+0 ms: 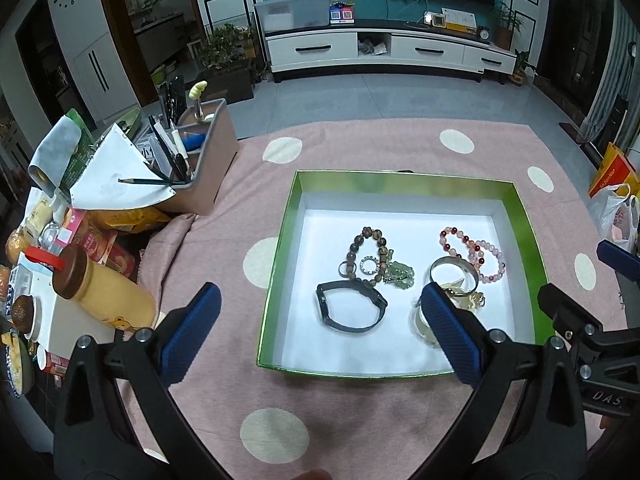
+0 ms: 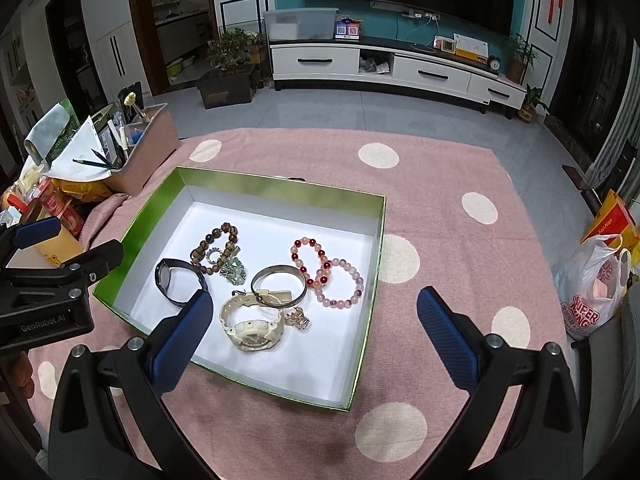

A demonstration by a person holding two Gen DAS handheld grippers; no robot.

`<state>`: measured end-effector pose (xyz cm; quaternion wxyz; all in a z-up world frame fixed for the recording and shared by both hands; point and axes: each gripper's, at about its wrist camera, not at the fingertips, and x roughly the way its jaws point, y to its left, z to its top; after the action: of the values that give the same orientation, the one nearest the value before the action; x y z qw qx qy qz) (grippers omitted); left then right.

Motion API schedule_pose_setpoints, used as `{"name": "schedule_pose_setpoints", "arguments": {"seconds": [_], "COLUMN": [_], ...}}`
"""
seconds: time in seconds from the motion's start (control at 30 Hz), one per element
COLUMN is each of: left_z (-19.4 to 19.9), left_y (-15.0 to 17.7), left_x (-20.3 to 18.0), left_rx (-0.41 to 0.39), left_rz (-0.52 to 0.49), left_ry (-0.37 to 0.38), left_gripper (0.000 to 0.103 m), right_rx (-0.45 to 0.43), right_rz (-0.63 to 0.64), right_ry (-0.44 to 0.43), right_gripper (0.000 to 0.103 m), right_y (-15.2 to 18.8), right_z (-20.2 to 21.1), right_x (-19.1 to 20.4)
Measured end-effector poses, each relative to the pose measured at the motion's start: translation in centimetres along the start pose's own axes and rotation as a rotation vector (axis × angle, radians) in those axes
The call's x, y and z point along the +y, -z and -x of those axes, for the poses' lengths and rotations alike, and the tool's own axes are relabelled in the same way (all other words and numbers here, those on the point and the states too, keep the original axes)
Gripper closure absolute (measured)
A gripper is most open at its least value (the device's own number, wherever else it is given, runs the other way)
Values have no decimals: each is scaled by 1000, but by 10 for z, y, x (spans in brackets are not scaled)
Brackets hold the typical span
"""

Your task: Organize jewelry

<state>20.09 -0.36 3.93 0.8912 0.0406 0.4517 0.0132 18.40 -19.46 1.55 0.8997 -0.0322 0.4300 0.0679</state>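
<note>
A green box with a white floor lies on the pink dotted cloth and holds the jewelry. Inside are a black watch, a brown bead bracelet, a silver bangle, pink and red bead bracelets, a cream watch and small charms. My left gripper hovers open above the box's near left part. My right gripper hovers open over the box's near right part. Neither holds anything.
A pink desk organizer with pens stands at the back left, beside papers, snack packets and a yellow bottle. A white plastic bag and a yellow box sit off the right edge. The cloth spreads around the box.
</note>
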Motion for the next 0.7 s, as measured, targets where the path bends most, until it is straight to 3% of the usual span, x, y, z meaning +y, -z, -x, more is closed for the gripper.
{"name": "schedule_pose_setpoints", "arguments": {"seconds": [0.7], "left_z": [-12], "left_y": [0], "left_x": [-6], "left_rx": [25], "left_rz": [-9], "left_ry": [14], "left_gripper": [2], "right_rx": [26], "right_rz": [-4], "right_ry": [8], "right_gripper": [1], "right_y": [3], "right_z": [-13], "right_x": [-3]}}
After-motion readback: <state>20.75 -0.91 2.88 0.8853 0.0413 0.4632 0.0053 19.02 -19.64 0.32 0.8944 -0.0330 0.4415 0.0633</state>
